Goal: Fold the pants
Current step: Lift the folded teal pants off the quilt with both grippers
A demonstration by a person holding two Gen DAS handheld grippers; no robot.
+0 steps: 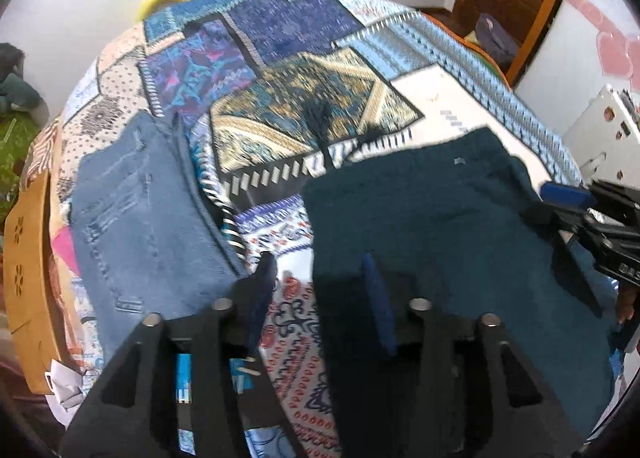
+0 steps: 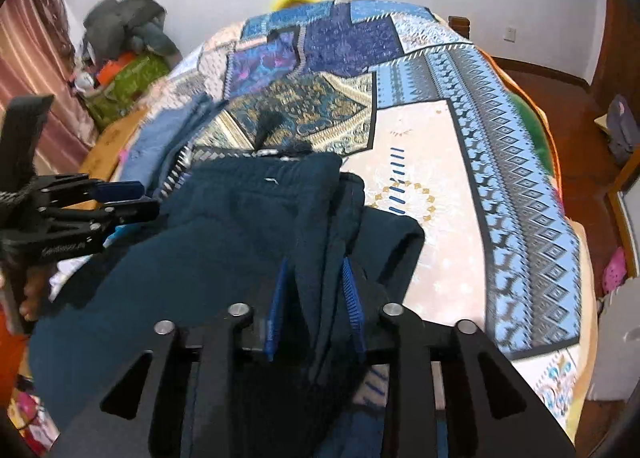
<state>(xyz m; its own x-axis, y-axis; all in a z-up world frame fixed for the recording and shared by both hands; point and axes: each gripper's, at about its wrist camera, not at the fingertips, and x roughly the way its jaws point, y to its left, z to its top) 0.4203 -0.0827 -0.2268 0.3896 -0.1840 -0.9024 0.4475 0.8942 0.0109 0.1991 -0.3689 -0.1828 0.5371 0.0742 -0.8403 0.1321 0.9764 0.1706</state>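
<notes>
Left gripper [image 1: 320, 290]: jaws apart, grasping nothing.
Right gripper [image 2: 316, 298]: jaws straddle pants [image 2: 240, 226]; grip unclear.
Risk: fold may slump open.

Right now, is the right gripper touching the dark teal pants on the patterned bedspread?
Touching. The right wrist view shows a fold of the dark teal pants running up between the right gripper, cloth lying against its blue pads.

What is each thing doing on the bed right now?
dark pants, partly folded, bunched on the bedspread
blue jeans, folded, lying flat
left gripper, open, holding nothing
right gripper, pants fold between its fingers, grip unclear
</notes>
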